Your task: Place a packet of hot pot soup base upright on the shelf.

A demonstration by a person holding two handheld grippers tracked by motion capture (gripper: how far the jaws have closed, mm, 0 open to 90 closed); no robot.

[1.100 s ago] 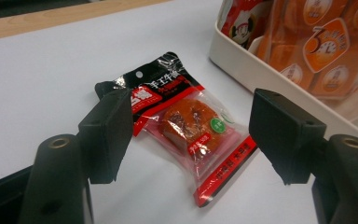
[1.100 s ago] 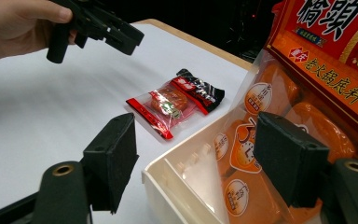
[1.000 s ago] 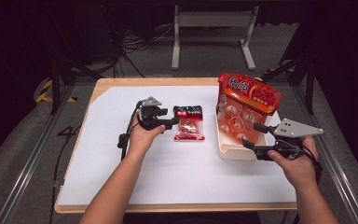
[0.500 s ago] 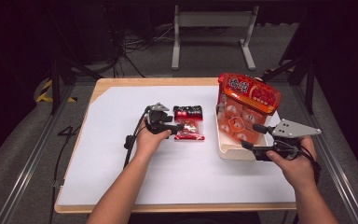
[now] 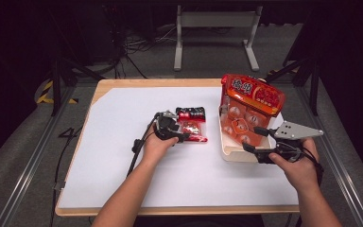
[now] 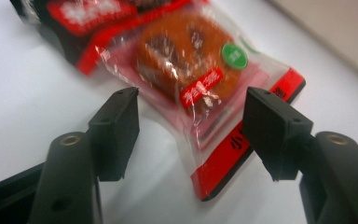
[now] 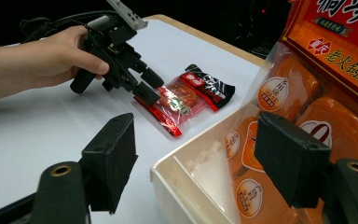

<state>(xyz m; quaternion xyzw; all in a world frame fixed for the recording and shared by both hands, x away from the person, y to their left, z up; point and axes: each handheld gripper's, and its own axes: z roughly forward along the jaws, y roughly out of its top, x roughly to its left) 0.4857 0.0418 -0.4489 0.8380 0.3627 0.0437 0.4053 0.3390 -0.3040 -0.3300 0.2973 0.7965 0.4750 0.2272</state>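
A small red-and-black snack packet (image 5: pixel 192 124) lies flat on the white sheet near the table's middle. My left gripper (image 5: pixel 185 137) tilts down over its near end. In the left gripper view the packet (image 6: pixel 186 70) lies between the jaws of this gripper (image 6: pixel 191 105), which have just been closing. The pads stand clear of the wrapper on both sides. My right gripper (image 5: pixel 251 138) stays open at the near left corner of a white box (image 5: pixel 227 146) that holds a large orange bag (image 5: pixel 250 104). One of its jaws is outside the wall and the other over the bag (image 7: pixel 298 93).
The white sheet (image 5: pixel 123 165) covers most of the wooden table (image 5: pixel 104 87). Cables trail from the left gripper toward the table's left edge. A metal stand (image 5: pixel 215 28) and dark floor lie beyond the far edge.
My left gripper has come down and to the right onto the packet's near end, and its jaws have narrowed a little. The right gripper, box and bag have not moved.
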